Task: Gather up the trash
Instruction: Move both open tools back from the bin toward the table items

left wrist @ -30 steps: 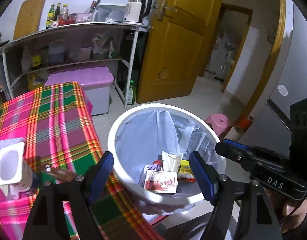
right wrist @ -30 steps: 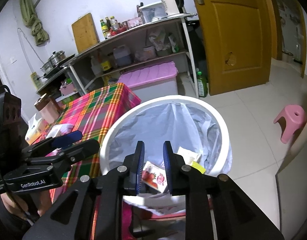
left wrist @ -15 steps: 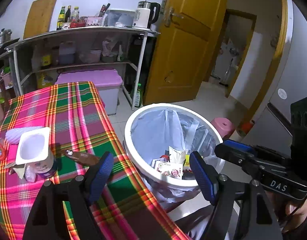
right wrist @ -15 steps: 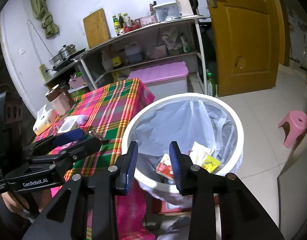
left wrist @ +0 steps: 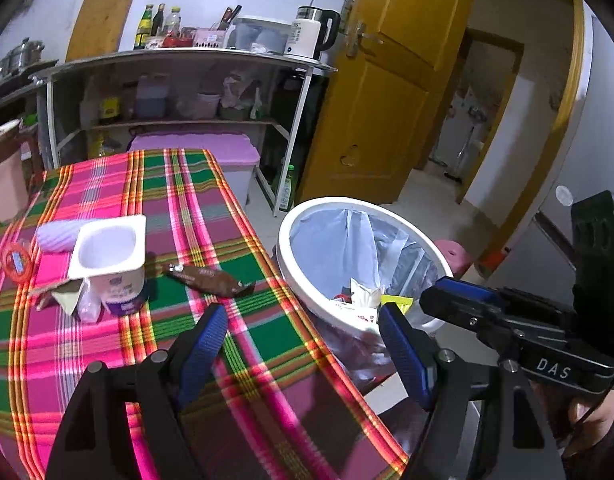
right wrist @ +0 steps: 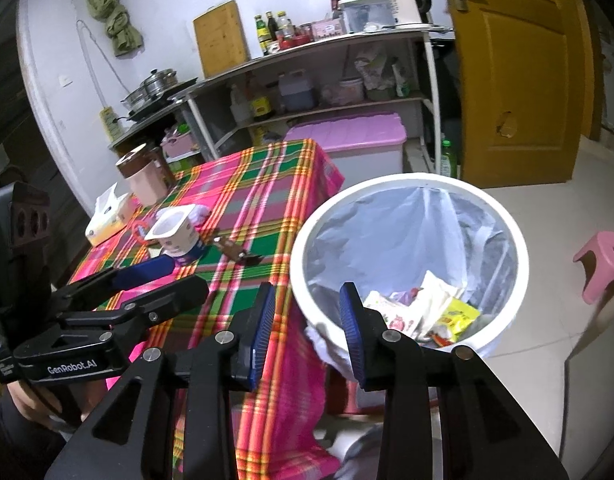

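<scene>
My right claw [right wrist: 307, 332] has gone from nearly pinched together over the bin to spread and empty, and both views have swung away from the bin toward the table. I read that as one piece of rubbish dropped and the next fetch beginning. My left claw [left wrist: 303, 344] hangs wide apart above the chequered pink-and-green tablecloth [left wrist: 107, 360], gripping nothing.

The round white plastic bin with its pale liner [right wrist: 407, 184] stands just beside the table's edge, and wrappers [right wrist: 419, 312] already lie at the bottom. Rubbish remaining on the table: a long brown foil wrapper [left wrist: 209, 280] lying flat near the bin-side edge, an empty white square yoghurt pot [left wrist: 111, 256] standing upright, and its torn lid and a scrap of clear film [left wrist: 73, 296] touching the pot's base. A small red ring [left wrist: 15, 262] lies further left.

I judge the brown wrapper the nearest pick for the left claw; it lies flat, so the fingers must come down low. The pink lidded jar [right wrist: 147, 178] and tissue box [right wrist: 107, 216] sit well behind and should not obstruct.
</scene>
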Demonstrator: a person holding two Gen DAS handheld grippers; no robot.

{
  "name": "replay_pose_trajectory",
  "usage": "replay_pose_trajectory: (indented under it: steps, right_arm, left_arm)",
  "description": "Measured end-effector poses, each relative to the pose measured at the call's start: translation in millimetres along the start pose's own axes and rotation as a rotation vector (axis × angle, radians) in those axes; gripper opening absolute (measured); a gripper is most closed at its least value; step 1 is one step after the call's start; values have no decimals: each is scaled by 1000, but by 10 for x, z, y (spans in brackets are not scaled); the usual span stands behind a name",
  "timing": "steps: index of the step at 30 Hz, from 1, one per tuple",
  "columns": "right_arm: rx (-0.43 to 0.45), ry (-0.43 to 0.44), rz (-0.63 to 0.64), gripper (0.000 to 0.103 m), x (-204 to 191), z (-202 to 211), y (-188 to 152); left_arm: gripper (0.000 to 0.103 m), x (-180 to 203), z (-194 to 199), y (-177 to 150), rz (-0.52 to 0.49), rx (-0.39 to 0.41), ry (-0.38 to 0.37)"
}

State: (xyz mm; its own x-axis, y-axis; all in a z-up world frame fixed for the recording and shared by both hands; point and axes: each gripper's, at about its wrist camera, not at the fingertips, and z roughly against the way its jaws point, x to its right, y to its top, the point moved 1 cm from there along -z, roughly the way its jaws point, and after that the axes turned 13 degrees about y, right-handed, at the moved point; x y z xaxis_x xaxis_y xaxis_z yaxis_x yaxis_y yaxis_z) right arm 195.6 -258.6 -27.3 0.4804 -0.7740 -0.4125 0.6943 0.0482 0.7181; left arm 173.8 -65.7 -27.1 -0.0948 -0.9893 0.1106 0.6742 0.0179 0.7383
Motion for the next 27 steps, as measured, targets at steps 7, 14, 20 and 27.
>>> replay_pose_trajectory:
  steps: [7,14,20,27]
  right_arm:
    - [-22,37,34,35,-139,-68,-51]
    - [-52,65,51,35,-254,-156,-92]
    - [-75,93,90,35,-380,-239,-117]
    - [-90,109,130,35,-475,-332,-118]
  left_arm:
    - [78,-153,105,-85,18,13,19]
    - [78,-338,219,-187,35,20,63]
    - [74,-536,323,-285,58,25,103]
    - [74,-765,384,-346,95,24,145]
